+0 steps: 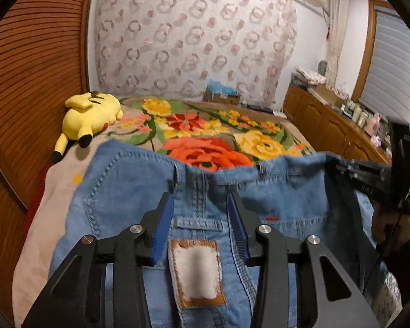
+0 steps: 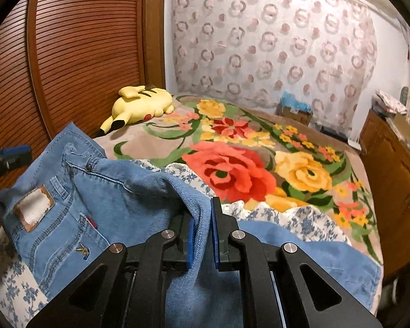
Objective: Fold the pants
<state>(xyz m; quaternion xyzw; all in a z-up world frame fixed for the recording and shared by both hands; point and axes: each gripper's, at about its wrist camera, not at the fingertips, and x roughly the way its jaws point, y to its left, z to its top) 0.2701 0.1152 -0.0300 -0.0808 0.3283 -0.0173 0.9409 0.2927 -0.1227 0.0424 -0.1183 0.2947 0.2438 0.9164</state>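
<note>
Left wrist view looks down a bed [image 1: 41, 213] covered by a floral blanket [image 1: 210, 134], and across its near end lie the pants [image 1: 117, 207], light blue denim with the waistband raised toward the camera and a tan leather patch [image 1: 196, 273] facing up. Denim like this looks fairly heavy and limp for cloth: it will sag between two holds instead of staying flat, though the doubled, stitched waistband is stiffer and thicker than the legs, so my judgement is that the waistband corners are the soundest places to take hold. From the right wrist view the pants [image 2: 101, 191] rest partly on a blue-flowered white cloth [image 2: 292, 213] spread over the blanket. Left gripper [image 1: 201, 199] stands wide open above the back of the waistband, its blue pads either side of the centre seam and closed on nothing. Right gripper [image 2: 202, 205] is nearly closed, with a bunched edge of denim pinched between its pads [image 2: 190, 243]; the same gripper [image 1: 369, 177] shows at the waistband's far right end in the left view. A yellow plush toy [image 1: 90, 114] lies well apart at the head of the bed.
</note>
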